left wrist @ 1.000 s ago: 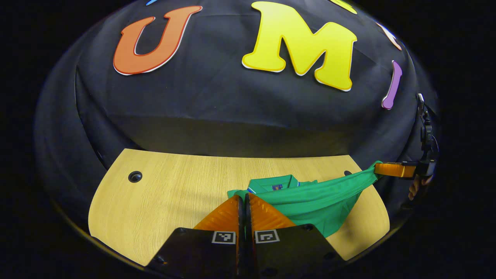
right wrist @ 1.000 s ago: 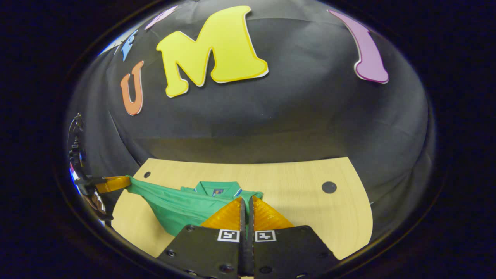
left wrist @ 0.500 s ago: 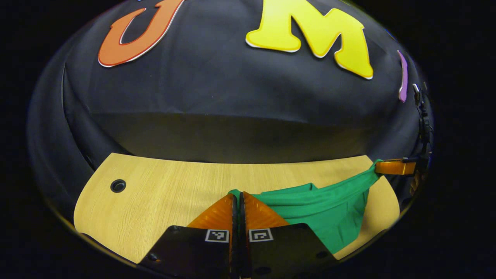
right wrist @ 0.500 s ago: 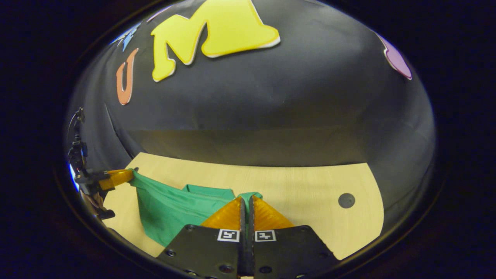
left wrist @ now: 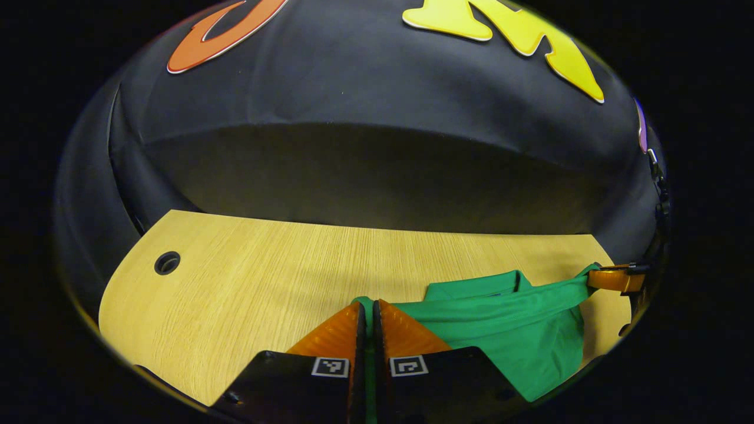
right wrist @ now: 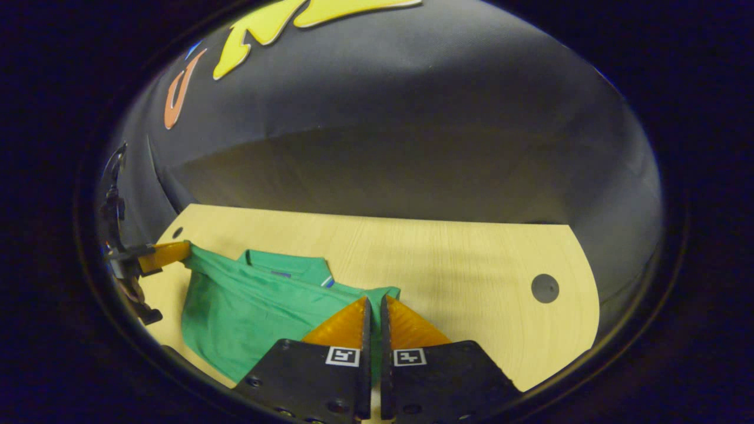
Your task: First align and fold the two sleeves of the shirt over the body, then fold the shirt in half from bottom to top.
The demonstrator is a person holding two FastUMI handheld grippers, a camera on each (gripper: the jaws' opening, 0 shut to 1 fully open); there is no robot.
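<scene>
A green shirt (left wrist: 518, 335) lies partly folded on the wooden table (left wrist: 253, 282), its collar (left wrist: 471, 288) toward the back. In the left gripper view my left gripper (left wrist: 369, 303) is shut on one corner of the raised hem. My right gripper (left wrist: 595, 277) shows at the far right, pinching the other corner. In the right gripper view the shirt (right wrist: 247, 306) spreads to the left, with the collar (right wrist: 283, 265) just behind the stretched hem. My right gripper (right wrist: 373, 298) is shut on its corner, and my left gripper (right wrist: 184, 249) holds the far end.
The table (right wrist: 459, 271) has a round cable hole (left wrist: 167, 262) at its left end and another hole (right wrist: 545, 288) at its right end. The booth's black cloth wall stands right behind the table's back edge.
Both grippers have carried the stretched hem forward and lower, over the shirt's body toward the collar. The hem now hangs close above the table.
</scene>
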